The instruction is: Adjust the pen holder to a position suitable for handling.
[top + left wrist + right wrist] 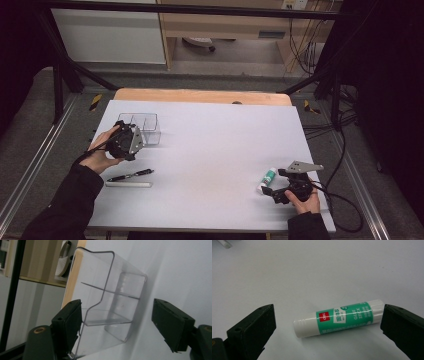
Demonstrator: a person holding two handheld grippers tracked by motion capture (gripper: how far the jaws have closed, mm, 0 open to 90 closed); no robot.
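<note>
Right gripper view: glue stick [339, 318], white with a green label reading "GLUE STICK" and a red "deli" mark, lies flat between the wide-open jaws of the right gripper [327, 326]; one end is just beside one pad, not gripped. Left gripper [117, 327]: jaws part-open astride a clear divided box [110, 305], one pad against its wall, the other apart. High view: box near the table's [210, 130] far left corner; a pen [131, 175] lies nearby.

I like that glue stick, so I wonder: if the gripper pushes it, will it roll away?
Probably yes. The glue stick is round and lies on its side on the smooth white table, so a sideways nudge could roll it. It looks small and plastic, likely light and stiff. Its glossy label may be a little slippery.
</note>
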